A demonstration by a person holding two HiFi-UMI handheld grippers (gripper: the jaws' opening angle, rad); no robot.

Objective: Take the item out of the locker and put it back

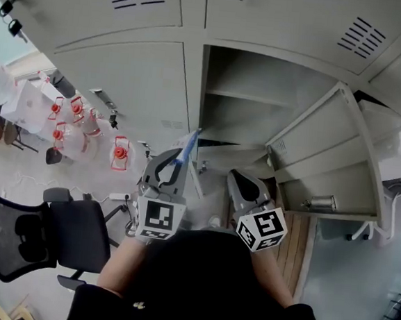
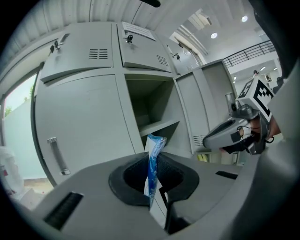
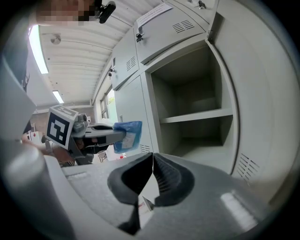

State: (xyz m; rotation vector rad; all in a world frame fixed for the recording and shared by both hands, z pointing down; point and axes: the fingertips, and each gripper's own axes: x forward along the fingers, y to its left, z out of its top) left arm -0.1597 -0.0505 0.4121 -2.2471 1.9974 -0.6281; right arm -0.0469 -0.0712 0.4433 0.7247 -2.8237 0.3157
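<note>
Packet of blue plastic, flat and thin, stands on edge between the jaws of the left gripper, which are clamped tight on its lower part. Its upper end sticks out past the fingertips towards the locker. Seen from the right gripper view, the packet shows a pale label on its side and juts from the tip of the left gripper. There it hangs in front of the closed door next to the opening, outside the locker. From the head view the packet points up from the left gripper at the left edge of the open compartment.

Just to the right of the left gripper, the right gripper has its jaws together with nothing between them. It is aimed into the same open compartment. In the head view the right gripper sits beside the left one, the two apart, each with its marker cube towards the person.

Ahead of both grippers the compartment shows bare grey walls and one shelf across its middle. Its door is swung wide open to the right of the right gripper. A closed door with a bar handle stands to the left of the left gripper.

Further left and lower are a black office chair and a few clear jugs with red caps on the floor.
</note>
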